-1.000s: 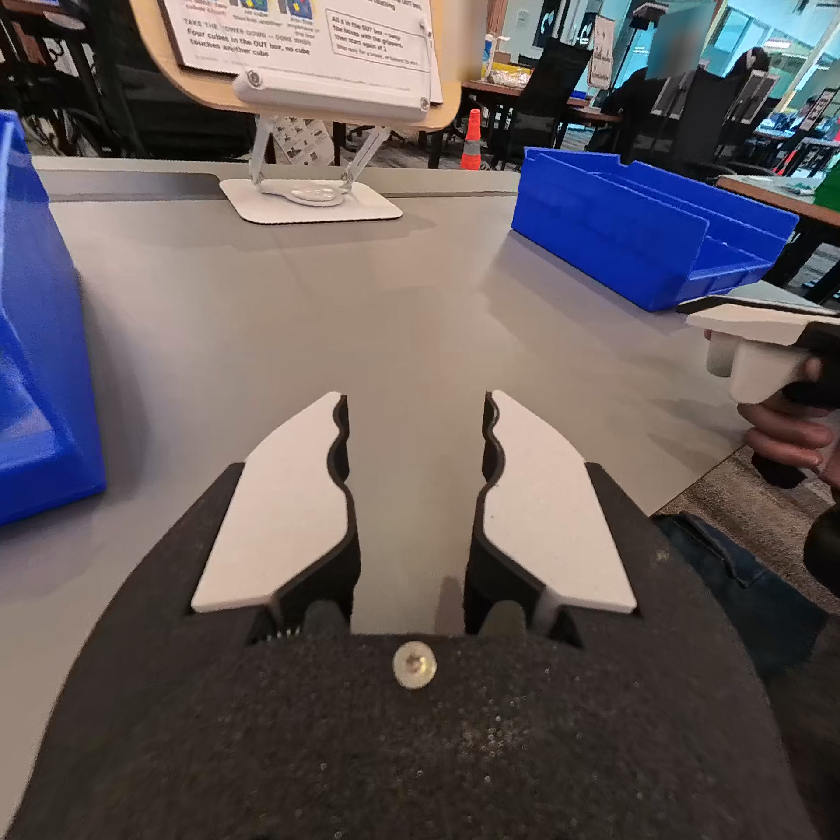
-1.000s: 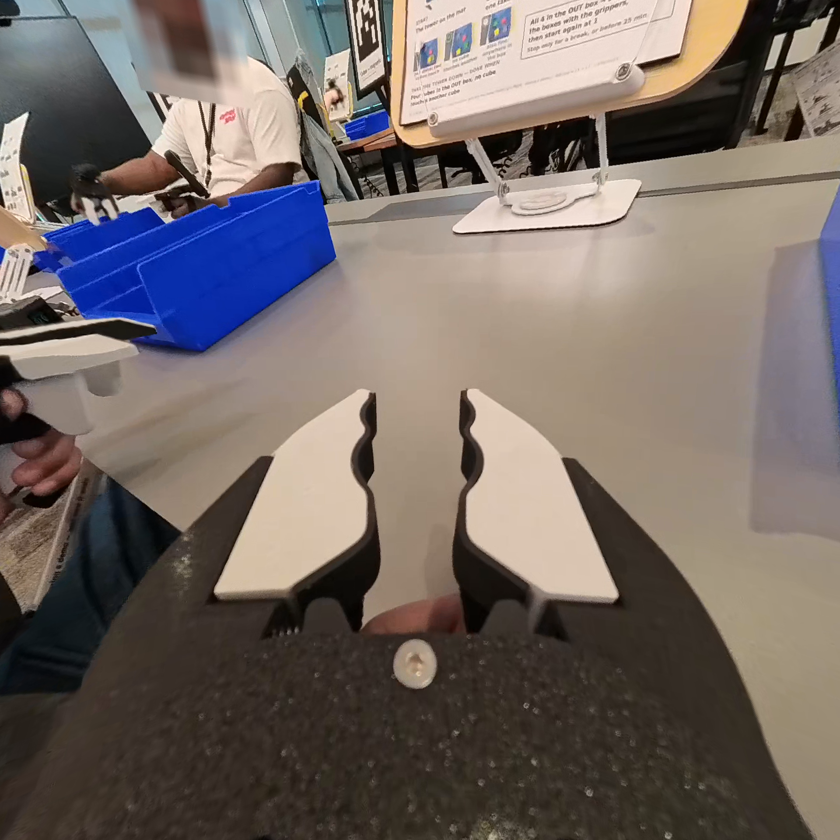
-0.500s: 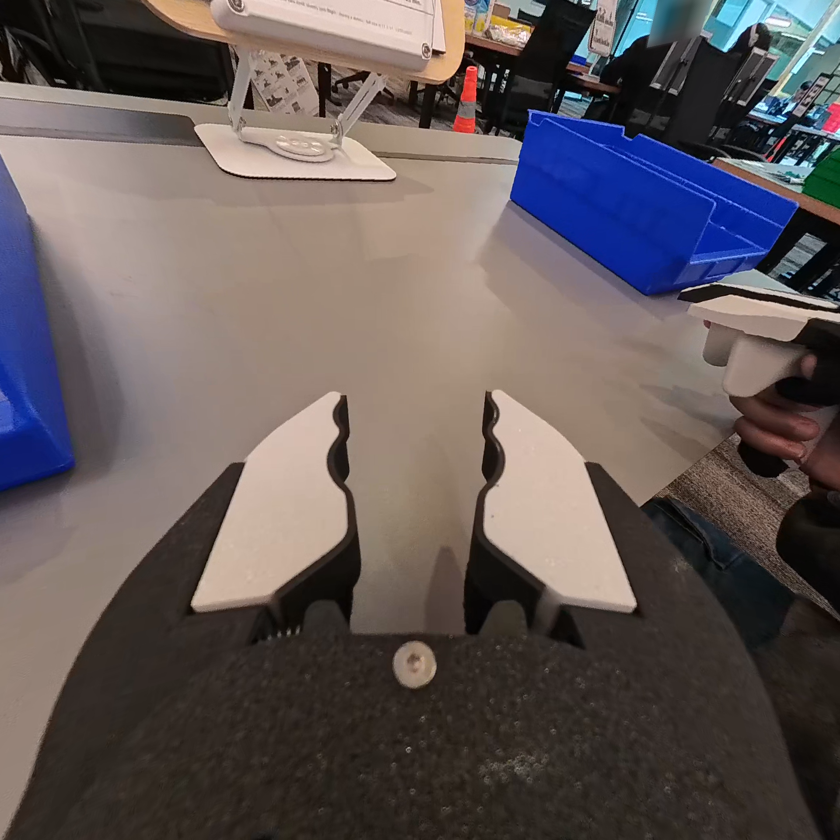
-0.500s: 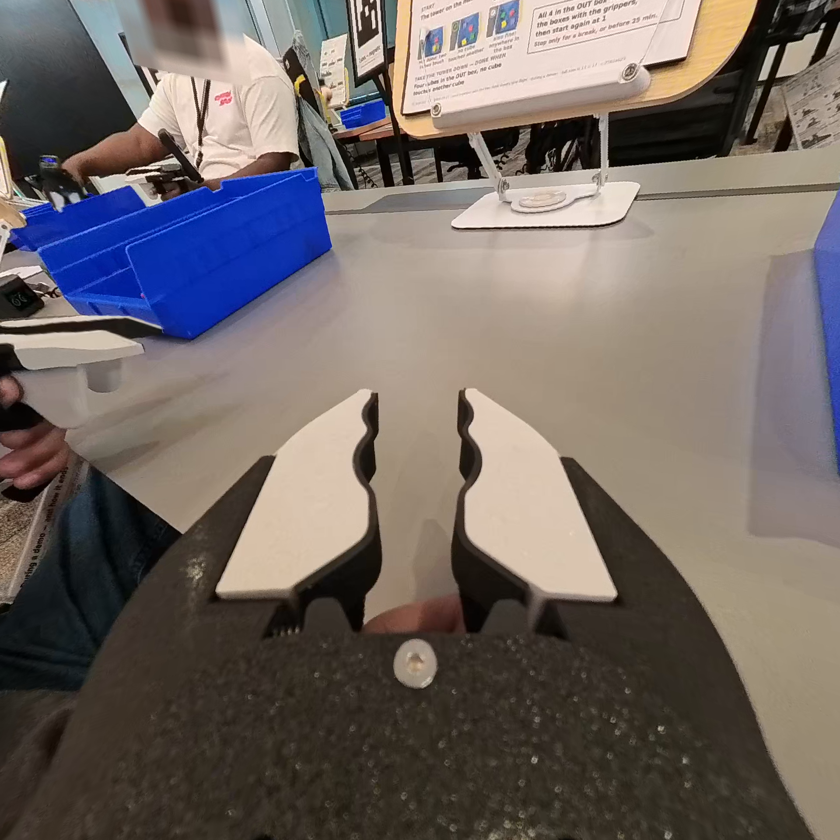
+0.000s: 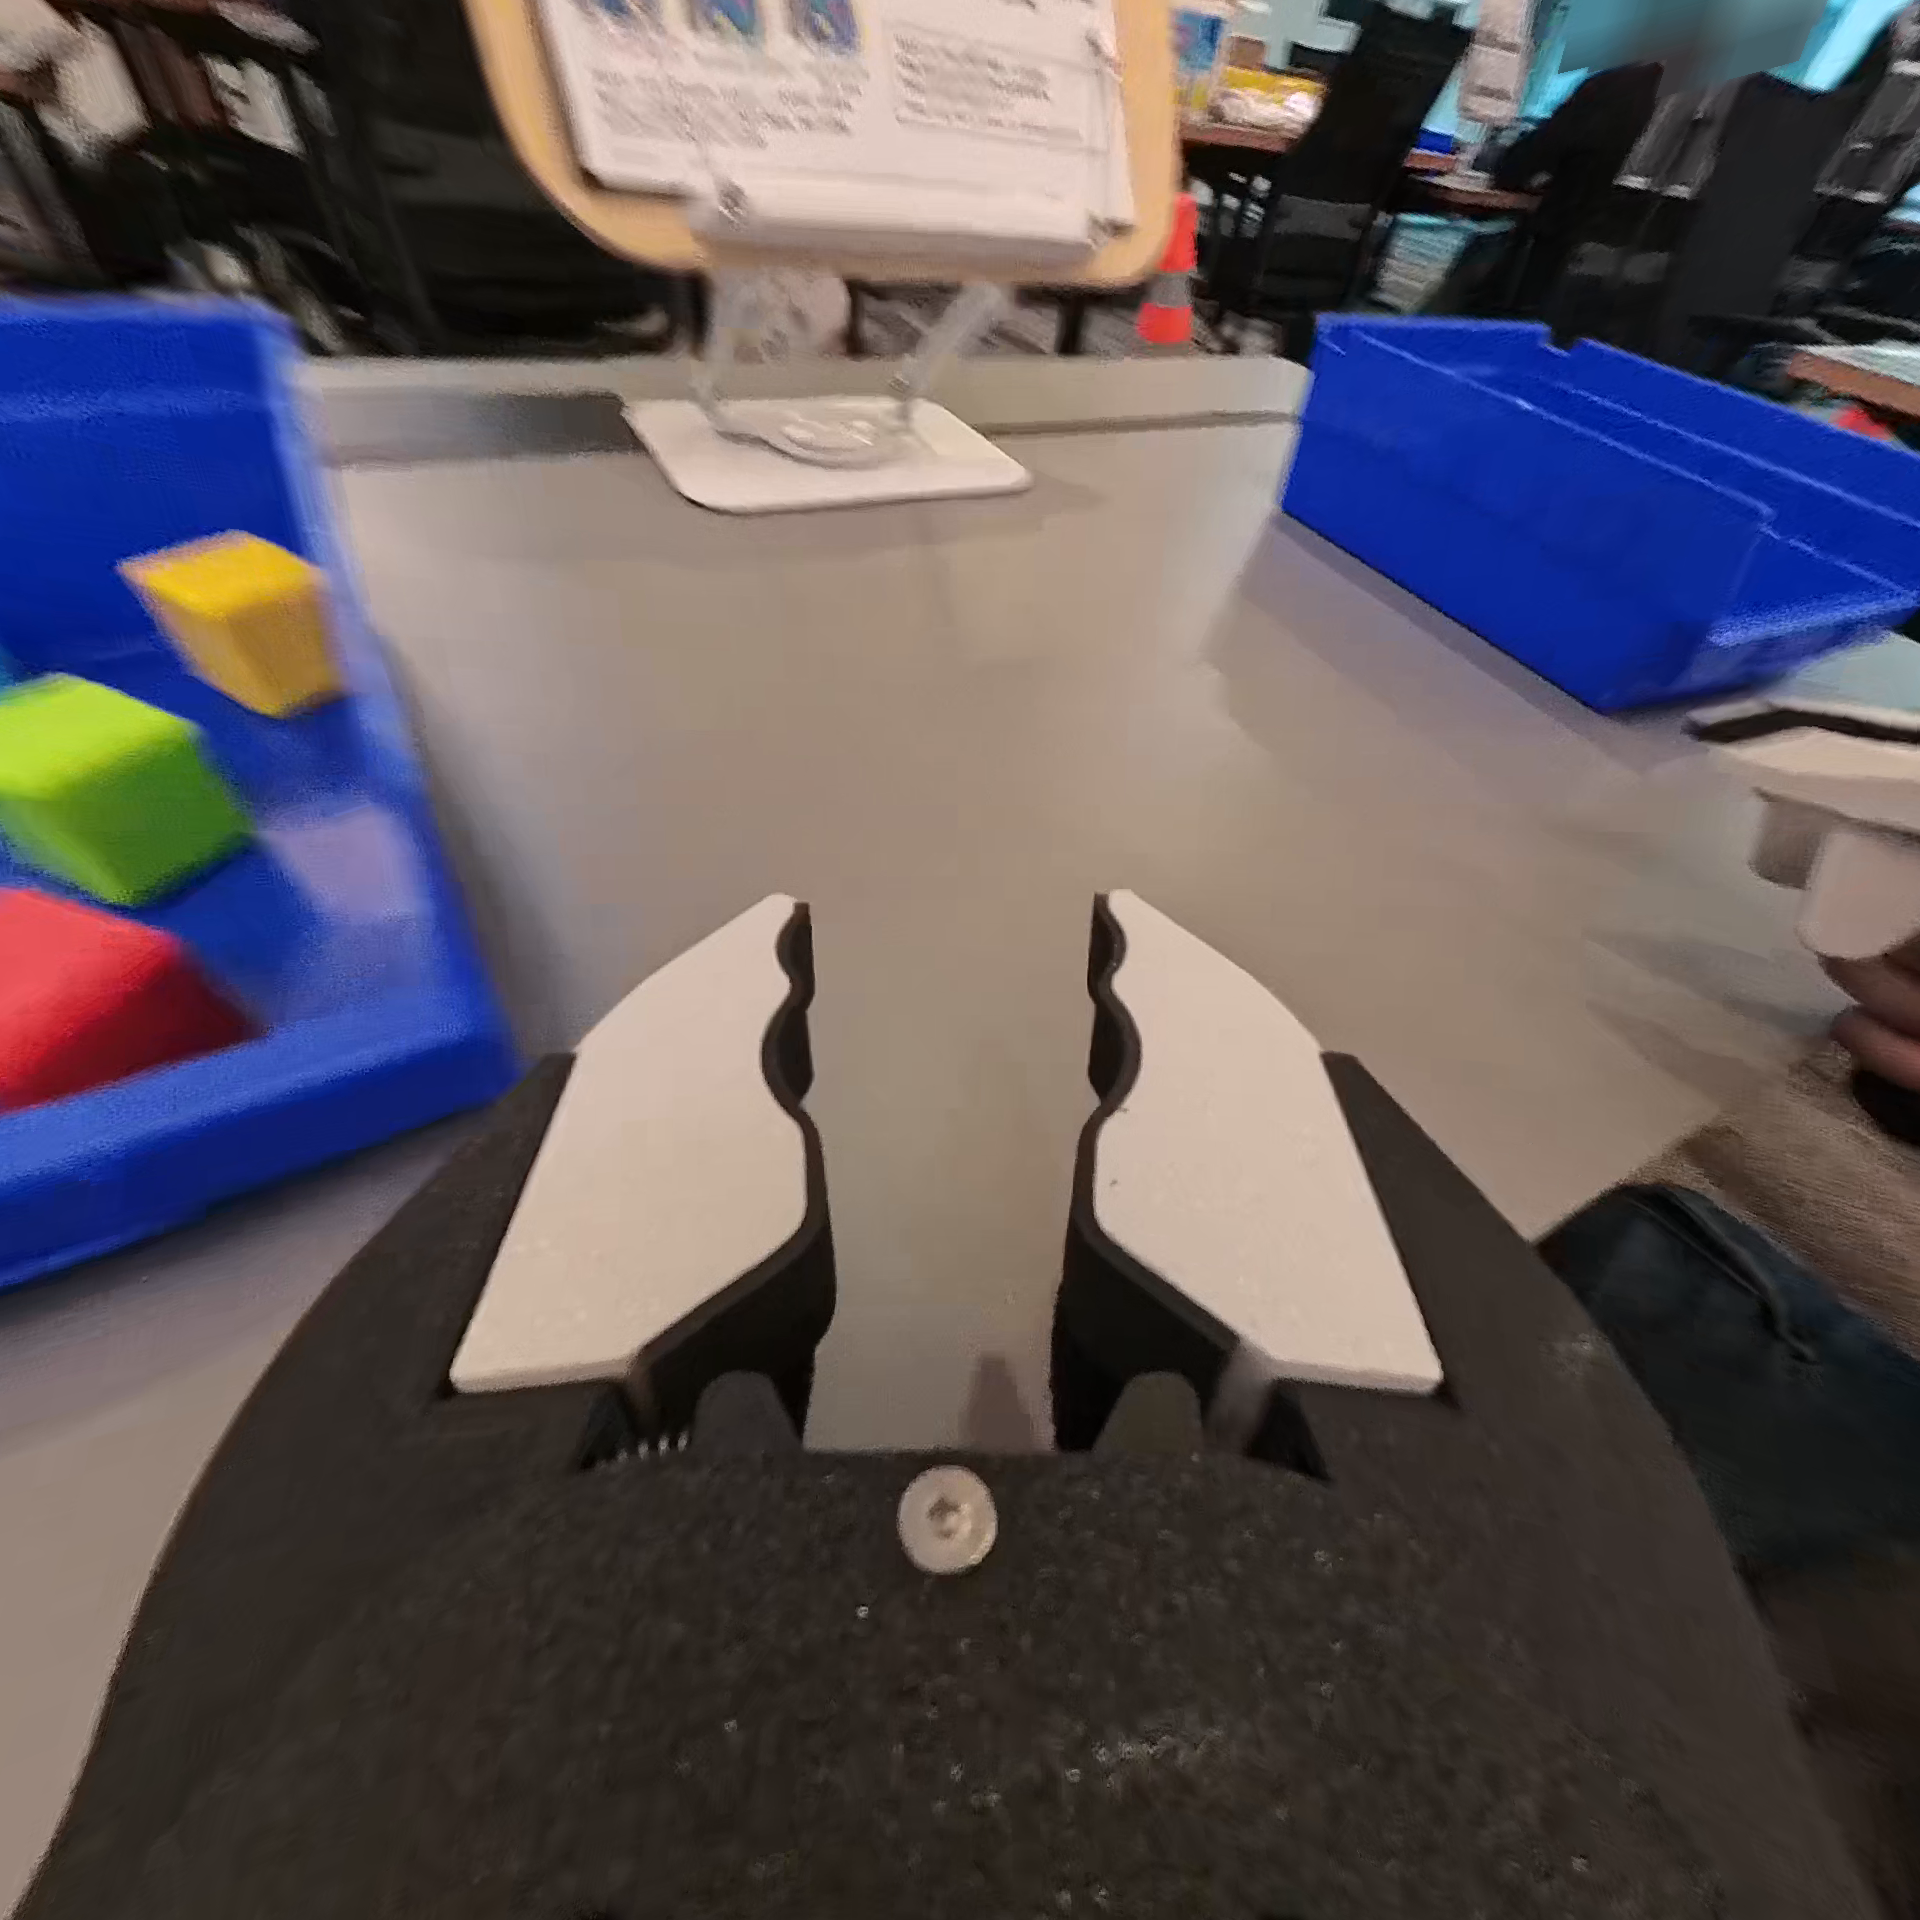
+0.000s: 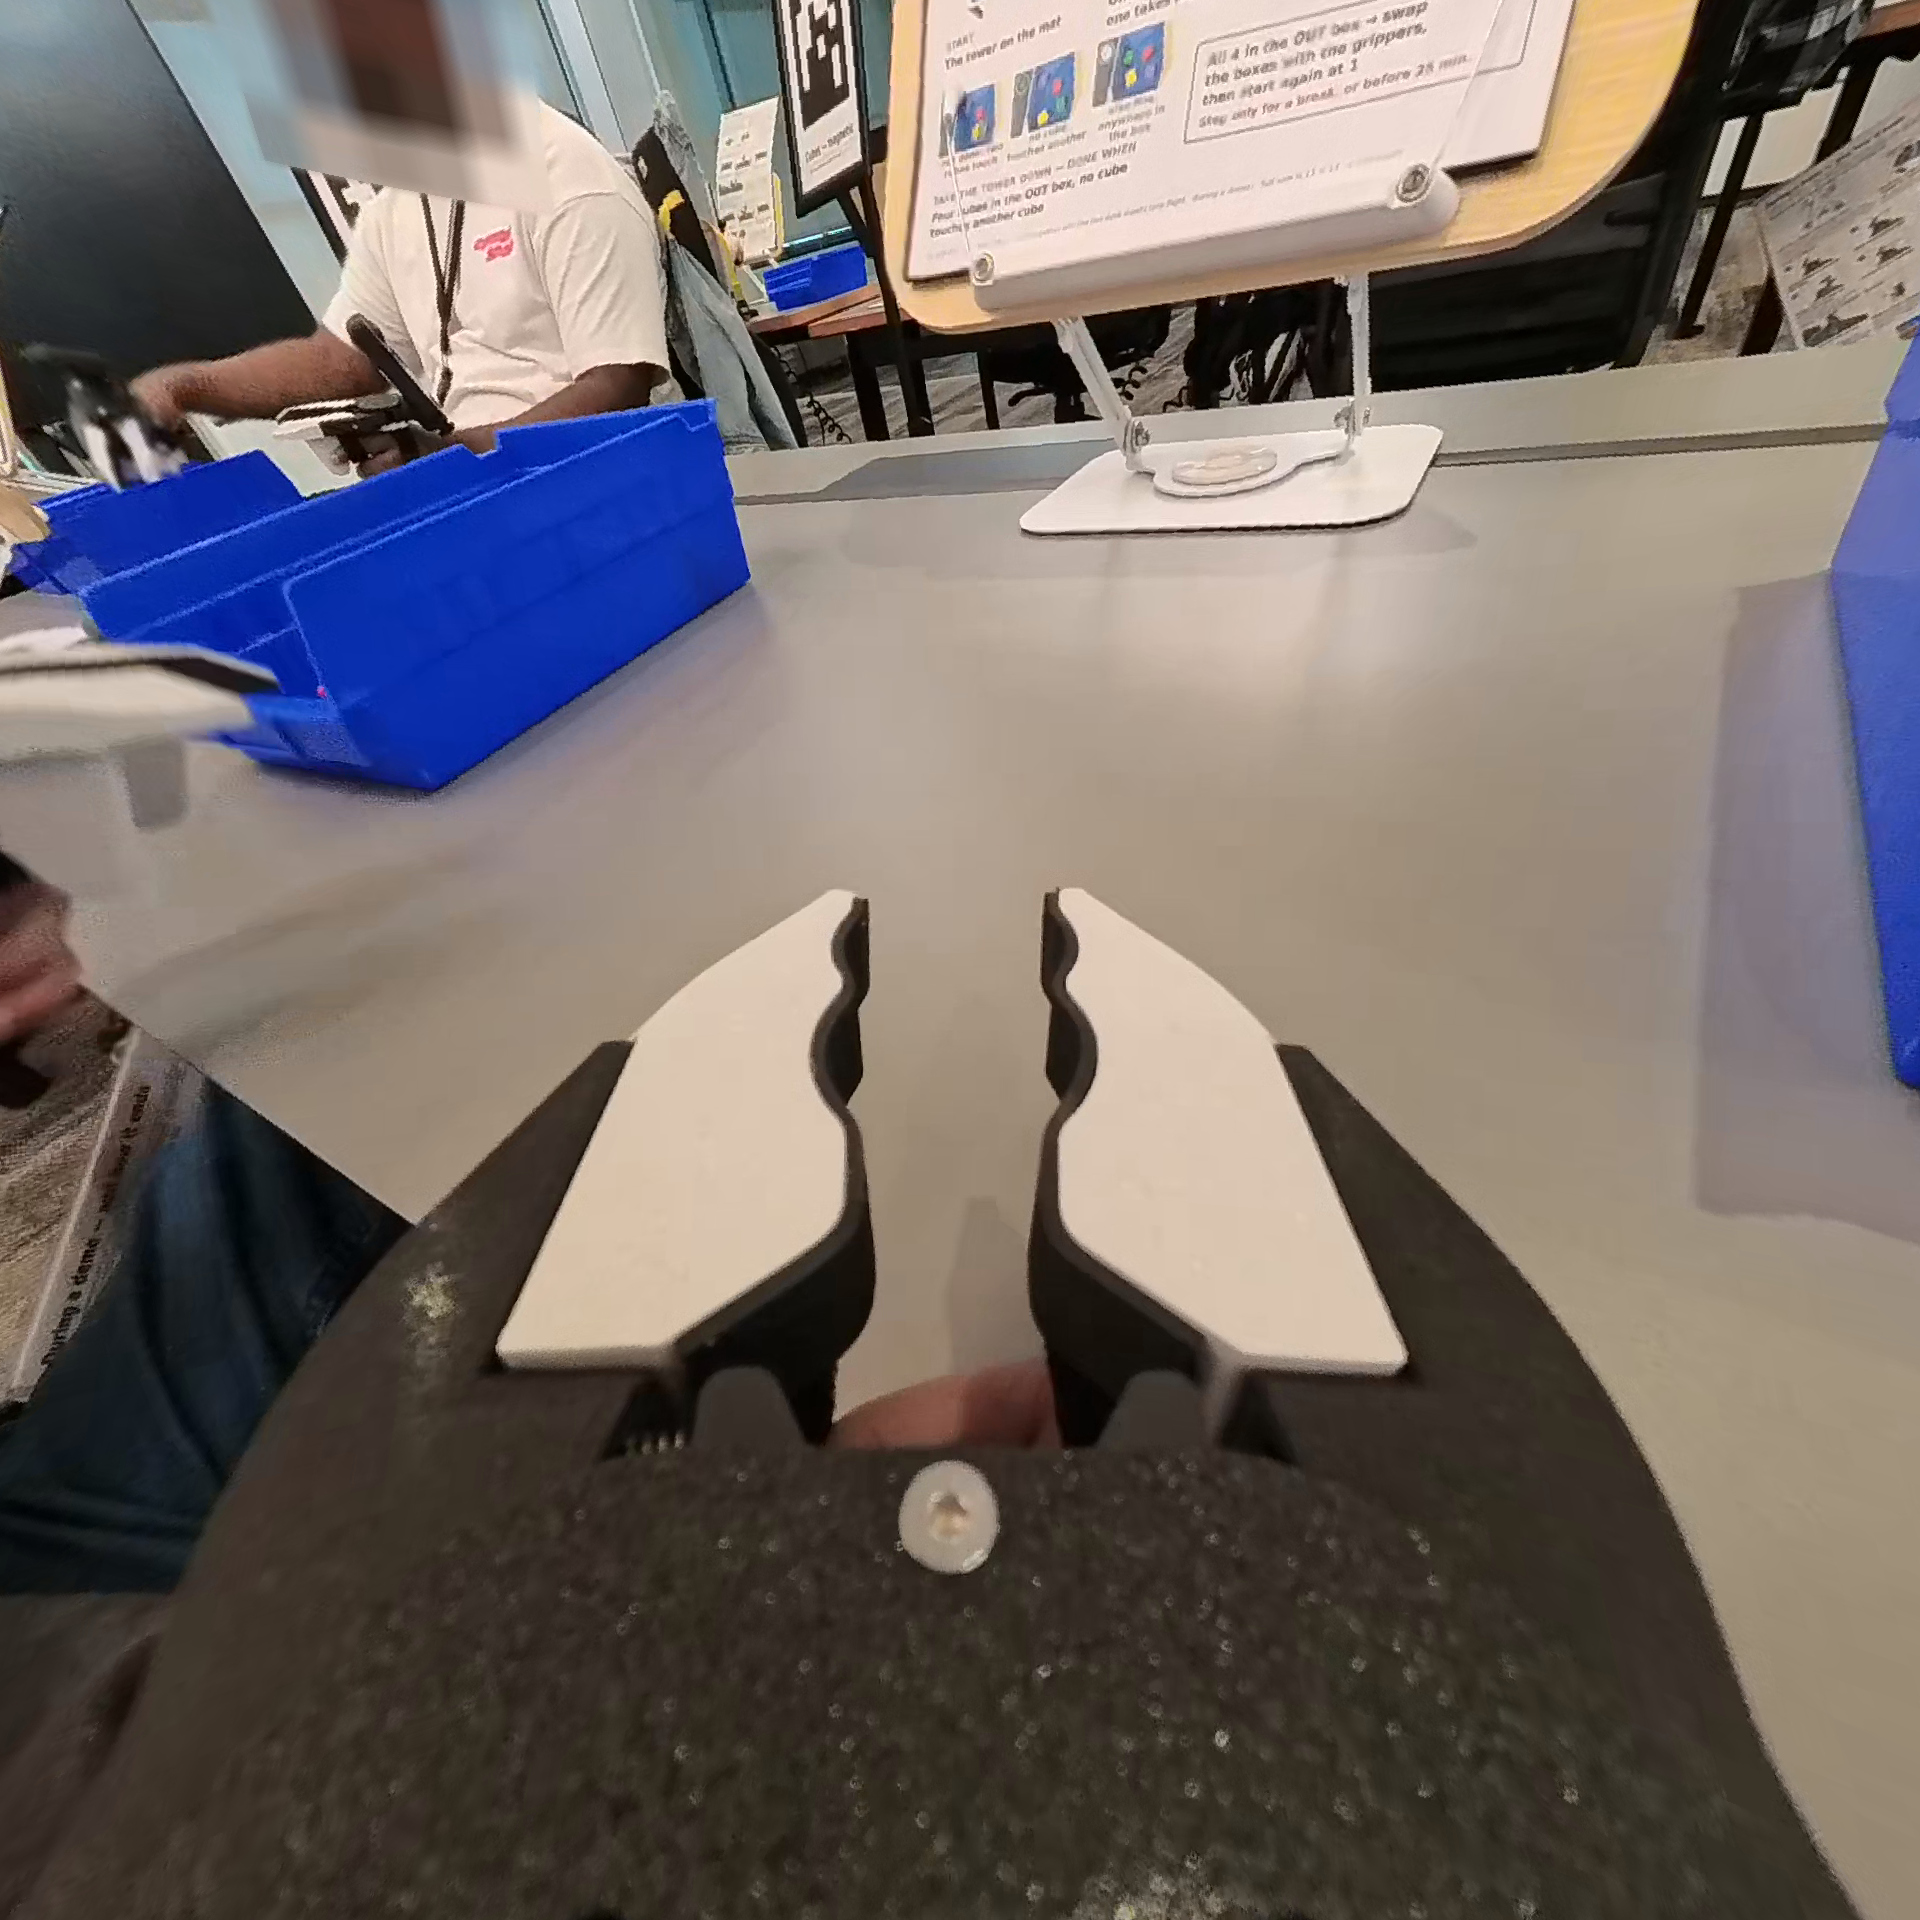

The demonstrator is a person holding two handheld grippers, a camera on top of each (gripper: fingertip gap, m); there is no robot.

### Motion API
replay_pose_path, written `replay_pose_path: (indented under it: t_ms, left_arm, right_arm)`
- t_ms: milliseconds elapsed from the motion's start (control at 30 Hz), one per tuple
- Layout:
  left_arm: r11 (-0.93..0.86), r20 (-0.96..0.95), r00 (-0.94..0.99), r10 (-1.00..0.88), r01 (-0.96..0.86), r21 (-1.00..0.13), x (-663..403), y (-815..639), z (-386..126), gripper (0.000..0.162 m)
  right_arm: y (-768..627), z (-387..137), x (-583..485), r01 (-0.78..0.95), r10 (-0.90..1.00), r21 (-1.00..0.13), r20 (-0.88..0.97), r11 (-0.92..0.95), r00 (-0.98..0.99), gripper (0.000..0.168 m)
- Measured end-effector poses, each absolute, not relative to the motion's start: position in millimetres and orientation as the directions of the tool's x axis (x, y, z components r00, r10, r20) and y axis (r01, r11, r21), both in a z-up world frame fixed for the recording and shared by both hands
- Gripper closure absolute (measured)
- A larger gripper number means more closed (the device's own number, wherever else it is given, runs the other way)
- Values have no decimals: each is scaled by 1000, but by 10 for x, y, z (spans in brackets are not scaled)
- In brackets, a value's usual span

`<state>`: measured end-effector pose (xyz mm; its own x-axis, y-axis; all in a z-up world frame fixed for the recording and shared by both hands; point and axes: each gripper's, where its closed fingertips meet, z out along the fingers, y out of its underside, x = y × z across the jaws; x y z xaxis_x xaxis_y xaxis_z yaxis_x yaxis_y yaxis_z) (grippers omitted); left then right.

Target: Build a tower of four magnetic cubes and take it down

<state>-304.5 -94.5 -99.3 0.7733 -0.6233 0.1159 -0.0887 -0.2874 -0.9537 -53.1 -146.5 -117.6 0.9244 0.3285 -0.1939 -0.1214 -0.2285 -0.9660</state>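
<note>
In the left wrist view a yellow cube, a green cube and a red cube lie in a blue bin at the left. My left gripper is open and empty above the grey table, to the right of that bin. My right gripper is open and empty over the table's front part. The right gripper also shows at the right edge of the left wrist view. The left gripper shows at the left edge of the right wrist view. No fourth cube is visible.
A second blue bin stands at the right of the table; its inside is hidden. It shows again in the right wrist view at the right edge. An instruction board on a white stand is at the back. A person sits behind the left bin.
My left gripper has risen and swung left, so the inside of the left bin and its three cubes have come into view. The right gripper has barely moved.
</note>
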Motion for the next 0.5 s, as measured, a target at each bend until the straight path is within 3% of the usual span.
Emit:
replay_pose_path:
  t_ms: [167, 233, 400, 500]
  left_arm:
    - [-311, 23, 863, -505, -156, -938, -3864, -436, -518, 107]
    - [-386, -7, 874, -486, -222, -895, -4093, -205, -498, 100]
    - [-487, -92, 861, -501, -368, -792, -4275, 446, -570, 99]
    - [-549, -106, 800, -590, -494, -674, -4144, 862, -737, 99]
  right_arm:
    - [-1469, -1193, -571, -94, 342, -969, -170, -227, 924, 137]
    - [-1471, -1186, -579, -97, 349, -969, -174, -226, 921, 137]
    - [-1486, -1171, -558, -106, 352, -969, -182, -225, 918, 137]
    - [-1490, -1169, -546, -106, 348, -969, -180, -222, 920, 137]
